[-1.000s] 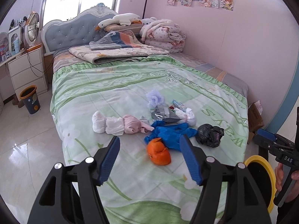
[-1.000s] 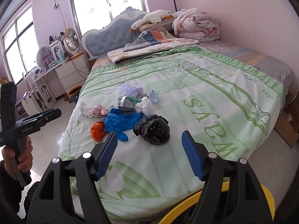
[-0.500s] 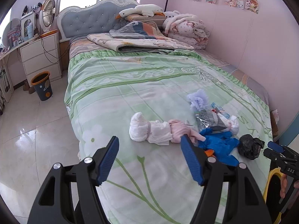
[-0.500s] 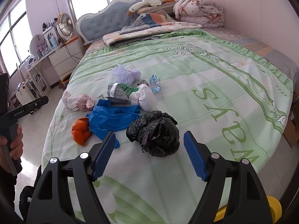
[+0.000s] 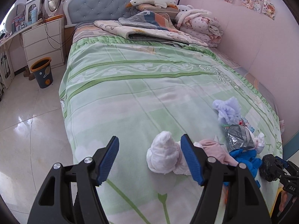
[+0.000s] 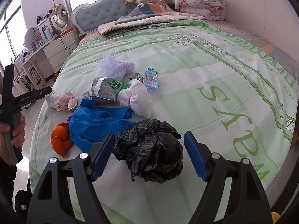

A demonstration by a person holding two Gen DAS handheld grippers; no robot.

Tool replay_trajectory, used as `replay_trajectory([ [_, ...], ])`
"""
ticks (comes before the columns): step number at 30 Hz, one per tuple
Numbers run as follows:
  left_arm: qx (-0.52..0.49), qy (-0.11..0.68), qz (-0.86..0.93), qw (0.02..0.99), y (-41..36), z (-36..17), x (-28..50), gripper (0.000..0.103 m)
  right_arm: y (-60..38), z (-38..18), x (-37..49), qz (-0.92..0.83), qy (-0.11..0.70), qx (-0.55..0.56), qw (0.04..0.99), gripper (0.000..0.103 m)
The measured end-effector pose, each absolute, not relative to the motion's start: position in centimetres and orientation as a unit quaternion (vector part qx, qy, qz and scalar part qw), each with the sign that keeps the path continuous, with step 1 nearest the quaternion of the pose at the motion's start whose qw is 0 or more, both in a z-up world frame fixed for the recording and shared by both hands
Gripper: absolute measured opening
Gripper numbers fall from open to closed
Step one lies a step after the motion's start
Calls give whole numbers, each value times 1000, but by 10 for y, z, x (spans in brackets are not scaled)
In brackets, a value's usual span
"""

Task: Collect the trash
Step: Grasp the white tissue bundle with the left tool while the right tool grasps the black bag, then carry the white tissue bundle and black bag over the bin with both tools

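Observation:
Trash lies in a heap on the green bedspread (image 6: 214, 71). A crumpled black bag (image 6: 149, 153) sits between the fingers of my right gripper (image 6: 149, 136), which is open, its pads not pressing on it. Beyond lie a blue glove (image 6: 97, 121), an orange peel (image 6: 60, 140), a silver wrapper (image 6: 106, 91), a white knotted bag (image 6: 138, 100) and a lilac bag (image 6: 114, 67). My left gripper (image 5: 149, 143) is open over the bed's left side. A white tissue wad (image 5: 162, 156) lies just inside its right finger, with a pink wad (image 5: 214, 149) behind that finger.
A dark waste bin (image 5: 42, 72) with an orange rim stands on the tiled floor by the white nightstand (image 5: 44, 41). Folded quilts (image 5: 149, 29) and a plush goose fill the head of the bed. A pink wall (image 5: 261, 43) runs along the bed's far side.
Both grippers have sunk closer to the bed. The left view has swung from the orange peel and glove to the white wad. The right gripper has closed in around the black bag.

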State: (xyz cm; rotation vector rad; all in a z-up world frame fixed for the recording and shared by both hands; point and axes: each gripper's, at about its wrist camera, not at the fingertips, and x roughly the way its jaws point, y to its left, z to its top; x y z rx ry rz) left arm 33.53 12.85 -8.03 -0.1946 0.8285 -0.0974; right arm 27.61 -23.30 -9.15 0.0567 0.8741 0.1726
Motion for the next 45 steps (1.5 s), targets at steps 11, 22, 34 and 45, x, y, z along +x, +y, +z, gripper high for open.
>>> replay_trajectory([
  [11,-94,393,-71,912,115,-97,337,65,-231,-113,293,88,448,48,888,73],
  [22,-68,384,-109,914,96,-97,332,33,-218,-117,293,91,445,29,890,48],
  [34,-100,367,-96,920,112,-82,322,31,-223,-95,276,90,417,31,904,42],
  [45,-96,366,-81,922,126,-68,296,31,-228,-72,252,102,400,45,910,42],
])
